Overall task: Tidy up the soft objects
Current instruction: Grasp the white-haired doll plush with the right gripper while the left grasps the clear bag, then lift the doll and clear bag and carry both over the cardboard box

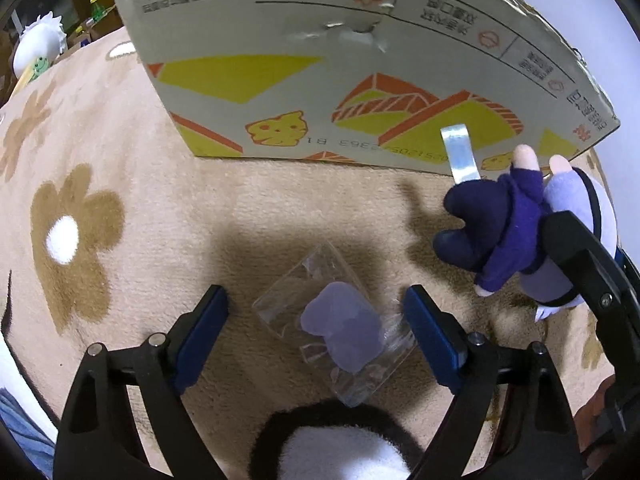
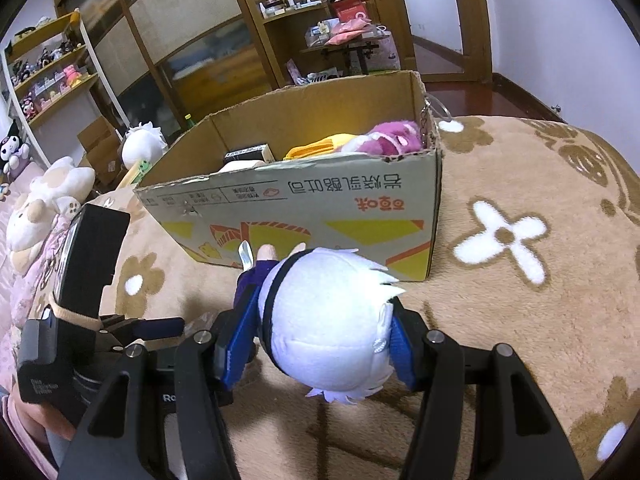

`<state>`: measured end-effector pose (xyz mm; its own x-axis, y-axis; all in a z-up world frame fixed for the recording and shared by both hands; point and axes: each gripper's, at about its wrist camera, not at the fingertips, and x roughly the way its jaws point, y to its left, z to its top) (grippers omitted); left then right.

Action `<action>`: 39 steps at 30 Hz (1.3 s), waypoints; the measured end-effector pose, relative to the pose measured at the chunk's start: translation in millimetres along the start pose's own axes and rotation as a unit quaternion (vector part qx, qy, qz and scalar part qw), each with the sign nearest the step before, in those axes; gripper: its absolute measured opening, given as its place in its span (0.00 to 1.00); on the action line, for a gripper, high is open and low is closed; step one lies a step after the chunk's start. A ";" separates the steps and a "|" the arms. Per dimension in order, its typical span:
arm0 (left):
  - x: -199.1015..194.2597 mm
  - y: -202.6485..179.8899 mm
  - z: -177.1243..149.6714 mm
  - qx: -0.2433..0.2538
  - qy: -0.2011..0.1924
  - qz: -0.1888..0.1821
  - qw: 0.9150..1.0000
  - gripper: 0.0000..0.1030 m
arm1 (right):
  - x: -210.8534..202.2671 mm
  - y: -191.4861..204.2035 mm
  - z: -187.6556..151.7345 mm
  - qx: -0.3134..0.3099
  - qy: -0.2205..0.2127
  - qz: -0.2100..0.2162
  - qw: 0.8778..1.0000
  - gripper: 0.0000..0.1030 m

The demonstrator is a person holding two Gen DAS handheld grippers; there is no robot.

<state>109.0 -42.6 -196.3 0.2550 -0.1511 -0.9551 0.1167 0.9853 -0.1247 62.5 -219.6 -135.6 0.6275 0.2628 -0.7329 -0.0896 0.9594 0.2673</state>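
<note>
Gripped by the head in the right tongs (image 2: 318, 354), the doll (image 2: 328, 320) should be lifted clear over the box (image 2: 304, 200) wall; the left tongs (image 1: 320, 336) are held wide above a pouch (image 1: 340, 330).

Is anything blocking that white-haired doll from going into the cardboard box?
Only the box's near wall. The right gripper clamps the white-haired plush doll low before the open cardboard box; it must lift over that wall.

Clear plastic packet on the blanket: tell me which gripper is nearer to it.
Left. The left gripper hangs open directly over the clear plastic packet; the right gripper sits off to its right, clamping the white-haired plush doll.
</note>
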 end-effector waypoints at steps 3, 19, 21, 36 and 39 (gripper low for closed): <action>4.3 -1.5 -2.3 0.005 0.004 0.002 1.000 0.82 | 0.9 -0.1 0.7 -0.001 0.002 0.000 1.000 0.60; -14.2 -9.7 -9.6 -0.003 -0.011 0.013 1.000 0.39 | -6.6 1.6 -3.5 -0.005 -0.004 -0.008 1.000 0.60; -12.2 -18.3 -7.5 0.001 -0.016 0.016 1.000 0.37 | -9.5 2.7 -4.1 -0.008 -0.009 -0.011 1.000 0.60; -36.7 -54.7 -26.5 0.055 -0.062 0.012 0.997 0.10 | -37.1 1.9 -3.8 -0.013 -0.042 -0.030 0.999 0.60; -50.7 -57.3 -31.7 0.058 -0.089 0.023 0.994 0.10 | -45.5 2.6 -1.2 -0.014 -0.056 -0.034 0.998 0.60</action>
<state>58.9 -88.9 -149.3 0.4264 -0.1282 -0.8954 0.2079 0.9773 -0.0409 32.7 -229.0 -102.3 0.7152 0.1855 -0.6739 -0.0648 0.9776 0.2004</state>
